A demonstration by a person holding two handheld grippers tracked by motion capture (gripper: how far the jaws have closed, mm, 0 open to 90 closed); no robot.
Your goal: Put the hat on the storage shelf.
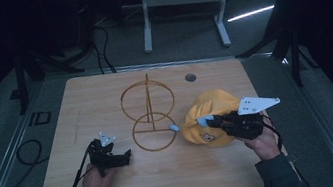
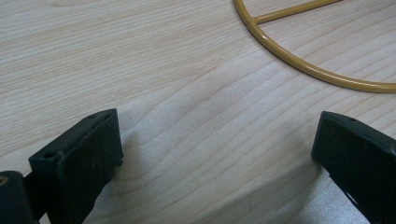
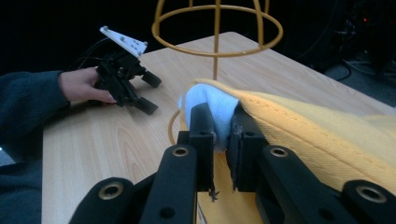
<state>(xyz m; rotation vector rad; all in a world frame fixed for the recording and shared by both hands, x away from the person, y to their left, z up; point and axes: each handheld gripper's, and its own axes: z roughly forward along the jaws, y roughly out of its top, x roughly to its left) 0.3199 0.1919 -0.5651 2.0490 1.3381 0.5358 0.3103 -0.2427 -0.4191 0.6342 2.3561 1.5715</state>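
Right claw (image 1: pixel 209 121) grips the yellow cap (image 1: pixel 211 117) by its pale blue brim edge in the high view, with the wire stand (image 1: pixel 151 118) just beyond its tips; the cap rests on the tabletop (image 1: pixel 178 182) under and behind the claw. The left claw (image 1: pixel 123 157) sits low on the tabletop near the stand's base ring, held by the person's left hand (image 1: pixel 98 179).

Seen from the left gripper view, the left claw (image 2: pixel 215 149) is spread wide over bare wood, holding nothing, and the stand's base ring curves past just ahead of it.

From the right gripper view, the right claw (image 3: pixel 223 135) is clamped on the brim, the cap's yellow cloth trailing off to one side and the stand's upper ring (image 3: pixel 217 28) rising straight ahead.

The step in hand looks like lifting the cap toward the stand. Next would call for raising the brim clear of the tabletop and carrying it over the top ring, perhaps with the free claw steadying the base.
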